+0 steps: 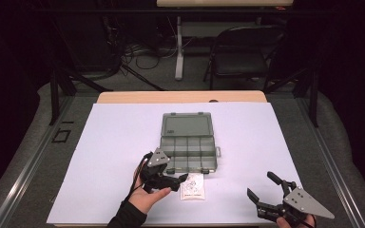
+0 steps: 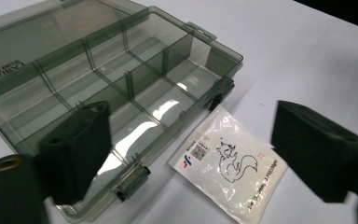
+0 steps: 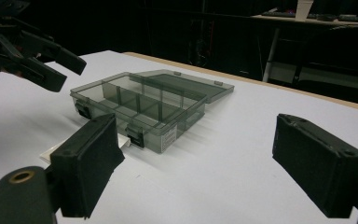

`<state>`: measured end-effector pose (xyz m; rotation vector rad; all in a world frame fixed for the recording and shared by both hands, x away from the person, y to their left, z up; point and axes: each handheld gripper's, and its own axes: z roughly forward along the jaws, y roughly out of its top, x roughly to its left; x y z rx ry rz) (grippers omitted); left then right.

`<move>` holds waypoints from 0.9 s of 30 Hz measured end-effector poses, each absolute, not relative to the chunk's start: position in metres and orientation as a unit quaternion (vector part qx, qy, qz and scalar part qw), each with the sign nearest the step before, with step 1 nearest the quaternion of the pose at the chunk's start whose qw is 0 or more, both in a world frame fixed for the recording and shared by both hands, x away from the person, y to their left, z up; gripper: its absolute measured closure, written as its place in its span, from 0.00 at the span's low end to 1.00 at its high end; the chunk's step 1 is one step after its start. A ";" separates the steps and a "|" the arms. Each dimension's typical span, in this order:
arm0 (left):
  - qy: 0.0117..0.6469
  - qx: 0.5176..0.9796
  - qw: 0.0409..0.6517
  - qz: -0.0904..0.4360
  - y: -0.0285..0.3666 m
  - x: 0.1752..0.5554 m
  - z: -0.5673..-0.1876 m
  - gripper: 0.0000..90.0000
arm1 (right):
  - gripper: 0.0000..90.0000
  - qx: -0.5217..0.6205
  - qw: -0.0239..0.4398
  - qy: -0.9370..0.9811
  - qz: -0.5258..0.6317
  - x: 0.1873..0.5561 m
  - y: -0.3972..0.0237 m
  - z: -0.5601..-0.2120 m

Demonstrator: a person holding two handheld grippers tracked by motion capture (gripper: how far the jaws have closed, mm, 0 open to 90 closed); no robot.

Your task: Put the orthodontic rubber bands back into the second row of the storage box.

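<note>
Now the left gripper (image 2: 182, 154) is hovering, jaws wide, over the flat white printed sachet (image 2: 228, 163) at lower centre; beside the translucent grey compartment box (image 1: 188, 142), it could slide. The right gripper (image 1: 272, 191) is waiting wide-jawed.

- The white table sheet (image 1: 123, 142) is brightly lit from above; the room behind is dark.
- Glare streaks the clear plastic box (image 2: 121, 88).
- The near jaws look soft and blurred in both gripper views.

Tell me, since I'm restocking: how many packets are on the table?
1. The white packet lies flat just outside the organizer box's latch side, beneath the open left gripper. None visible elsewhere.
</note>
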<state>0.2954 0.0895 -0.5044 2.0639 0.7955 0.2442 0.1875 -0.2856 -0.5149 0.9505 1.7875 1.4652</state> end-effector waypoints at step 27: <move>0.307 0.870 0.378 0.073 0.063 0.285 -0.552 0.40 | 0.16 0.357 0.315 0.681 0.557 0.187 -0.285 -0.514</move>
